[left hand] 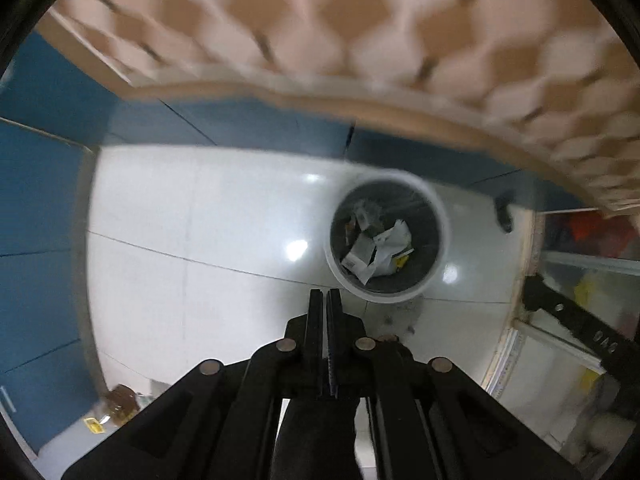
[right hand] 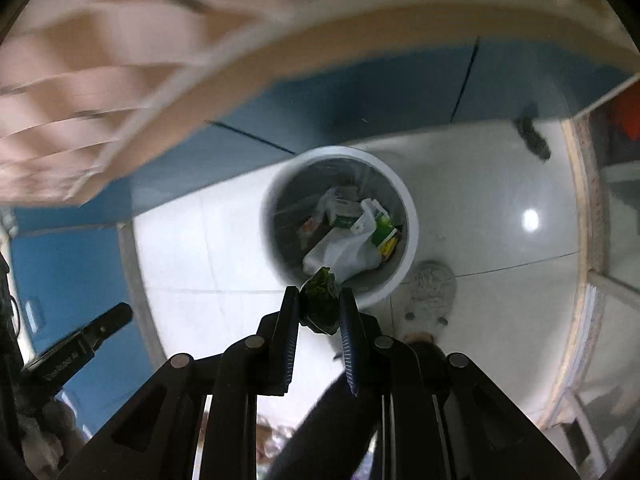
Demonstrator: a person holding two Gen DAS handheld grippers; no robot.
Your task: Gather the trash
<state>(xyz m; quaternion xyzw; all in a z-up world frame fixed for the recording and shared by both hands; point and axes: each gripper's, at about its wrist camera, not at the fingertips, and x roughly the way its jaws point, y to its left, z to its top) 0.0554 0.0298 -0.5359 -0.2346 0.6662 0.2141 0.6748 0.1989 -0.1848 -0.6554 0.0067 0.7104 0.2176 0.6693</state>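
Note:
A white round trash bin stands on the pale tiled floor, holding crumpled paper and wrappers. My left gripper is shut and empty, above the floor just left of the bin's near rim. In the right wrist view the same bin holds a white plastic bag and green cartons. My right gripper is shut on a crumpled dark green wrapper, held above the bin's near rim. The right gripper shows at the right edge of the left wrist view.
A table with a beige patterned cloth overhangs the top of both views. Blue wall panels run behind and to the left. A grey slipper sits right of the bin. A small dark object lies farther off. Glass shelving stands at the right.

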